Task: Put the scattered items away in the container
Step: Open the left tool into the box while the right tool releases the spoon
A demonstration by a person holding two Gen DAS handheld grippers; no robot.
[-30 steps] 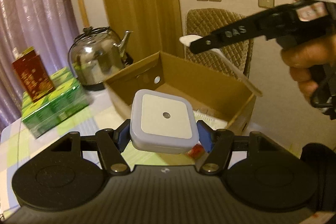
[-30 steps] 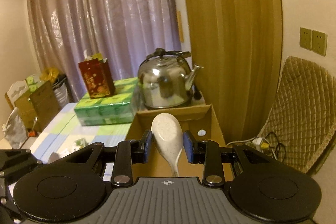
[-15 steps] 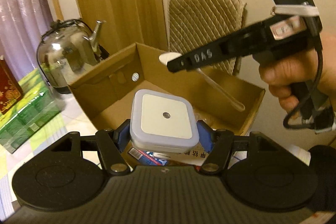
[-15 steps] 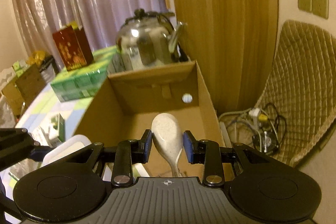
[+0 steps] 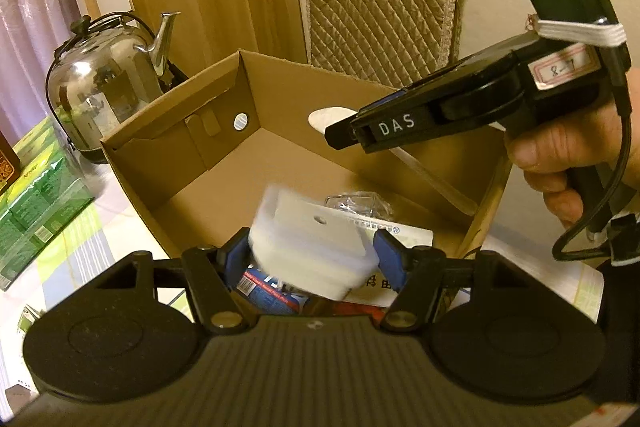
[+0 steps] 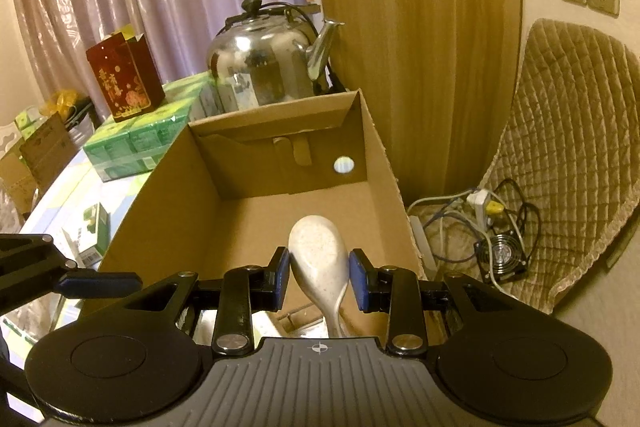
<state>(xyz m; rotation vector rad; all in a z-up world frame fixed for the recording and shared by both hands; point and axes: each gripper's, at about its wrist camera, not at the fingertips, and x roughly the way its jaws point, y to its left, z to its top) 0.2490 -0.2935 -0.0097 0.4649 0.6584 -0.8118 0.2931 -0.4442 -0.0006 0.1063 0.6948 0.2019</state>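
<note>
Your left tool [image 5: 310,257] is standing with its jaws spread wider than the white square night light [image 5: 310,247]. The light is blurred and tilted between the blue pads, with gaps showing on both sides, so nothing is being gripped there. It is sitting over the near end of the cardboard box [image 5: 176,155], above a blue printed packet [image 5: 268,291] and a clear wrapped item [image 5: 354,203] lying on the box floor.

Your right tool [image 6: 319,281] is hovering over the same cardboard box [image 6: 160,211] with its jaws parted. The white speckled spoon [image 6: 320,259] is sitting between the blue pads with its bowl pointing to 12 o'clock; a gap is showing at the right pad, and I cannot tell whether the left pad is touching it.

From the left wrist view, your right tool [image 5: 340,139] is entering from 3 o'clock above the box.

A steel kettle [image 6: 264,67] is standing just beyond the box at 12 o'clock. Green cartons [image 6: 136,139] are resting on the tabletop [image 6: 68,187] at 10 o'clock, carrying a red box [image 6: 124,83].
</note>
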